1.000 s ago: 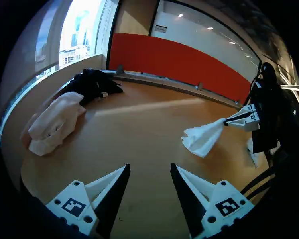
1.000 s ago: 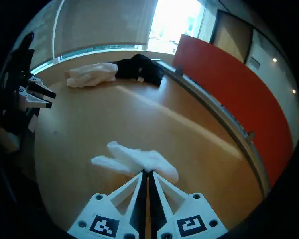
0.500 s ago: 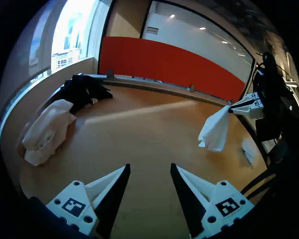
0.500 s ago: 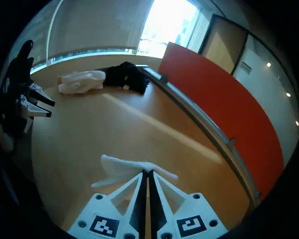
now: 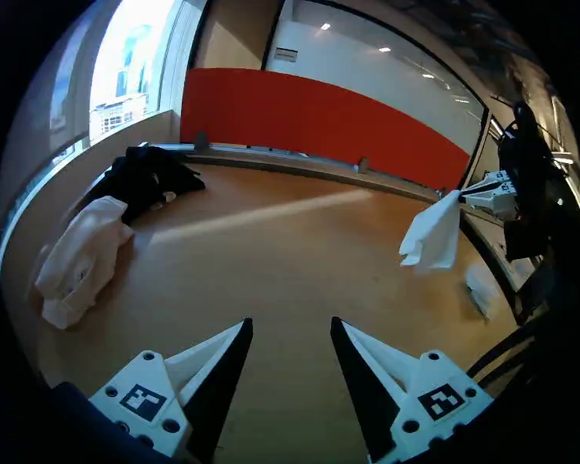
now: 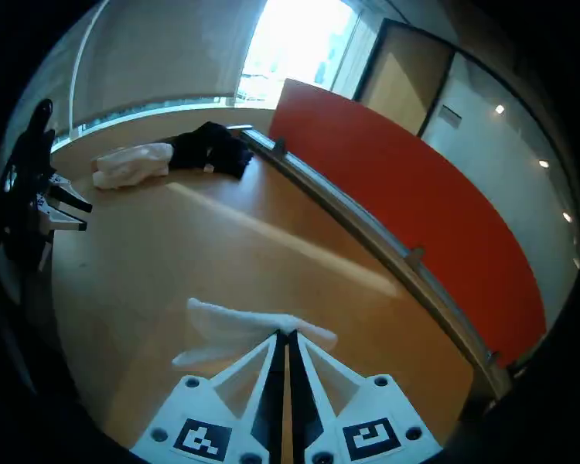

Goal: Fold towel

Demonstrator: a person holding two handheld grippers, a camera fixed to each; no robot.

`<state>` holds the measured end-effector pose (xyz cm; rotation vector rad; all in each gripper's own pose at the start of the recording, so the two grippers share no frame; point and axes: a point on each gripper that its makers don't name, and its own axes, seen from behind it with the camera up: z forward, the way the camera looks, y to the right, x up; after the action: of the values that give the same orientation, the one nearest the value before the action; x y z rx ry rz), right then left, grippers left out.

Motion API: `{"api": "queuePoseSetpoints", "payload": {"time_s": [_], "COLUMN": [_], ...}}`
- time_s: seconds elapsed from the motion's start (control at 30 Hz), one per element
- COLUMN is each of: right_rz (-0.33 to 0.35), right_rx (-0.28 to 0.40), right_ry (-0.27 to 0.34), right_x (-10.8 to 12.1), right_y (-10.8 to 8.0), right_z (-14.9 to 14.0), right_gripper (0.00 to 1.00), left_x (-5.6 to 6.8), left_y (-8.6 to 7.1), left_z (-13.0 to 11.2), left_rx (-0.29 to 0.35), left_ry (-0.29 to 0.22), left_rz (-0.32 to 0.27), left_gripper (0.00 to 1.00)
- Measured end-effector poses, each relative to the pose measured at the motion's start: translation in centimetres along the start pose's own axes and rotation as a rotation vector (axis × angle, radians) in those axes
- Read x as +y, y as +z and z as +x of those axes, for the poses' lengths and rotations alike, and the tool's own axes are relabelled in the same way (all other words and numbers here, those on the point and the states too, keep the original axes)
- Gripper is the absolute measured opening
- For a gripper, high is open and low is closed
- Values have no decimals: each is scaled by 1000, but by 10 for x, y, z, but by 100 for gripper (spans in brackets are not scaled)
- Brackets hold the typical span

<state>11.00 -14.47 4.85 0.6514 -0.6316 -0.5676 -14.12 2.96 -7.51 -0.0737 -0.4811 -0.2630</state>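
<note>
Where the right gripper (image 6: 288,340) pinches the white towel (image 6: 243,329), its pressed-together fingers hide the gripped edge. In the left gripper view the towel hangs limp from it over the desk's (image 5: 290,255) right side. A pale scrap (image 5: 479,286) beyond is hard to make out. The left gripper (image 5: 290,332) is spread wide, holding nothing.

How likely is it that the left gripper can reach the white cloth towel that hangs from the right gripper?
Probably yes: the left gripper is open, and only bare orange-brown wooden table lies between it and the white cloth towel held aloft by the right gripper.
</note>
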Motion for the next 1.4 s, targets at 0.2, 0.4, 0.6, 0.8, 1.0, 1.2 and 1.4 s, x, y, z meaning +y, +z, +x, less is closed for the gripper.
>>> {"api": "queuePoseSetpoints", "payload": {"time_s": [0.2,0.4,0.6,0.8,1.0,1.2,1.4], "right_rz": [-41,-77,-110,-141,-173,-202,-214], "right_rx": [-31,-71,-102,-131,-153,-169,-184], "right_ry": [17,37,68,90,114,137,157], "right_x": [37,73,103,128,150,167,174], "right_y": [-21,-41,-62,-81,-102,-119,-129], "right_z": [-29,-66,-101,-134,-163,-186,-206], "right_gripper": [3,3,3,3,3,3,3], "left_x": [5,10,16,28,39,50,56], "left_y": [3,5,8,11,14,16,16], "left_z": [2,3,2,4,5,5,4], "left_rx": [-9,-18,-29,-34,-40,-44,-46], "left_ry": [12,26,36,45,59,73,85], "left_rz": [0,10,17,15,12,5,1], "left_gripper": [74,74,74,74,74,74,74]}}
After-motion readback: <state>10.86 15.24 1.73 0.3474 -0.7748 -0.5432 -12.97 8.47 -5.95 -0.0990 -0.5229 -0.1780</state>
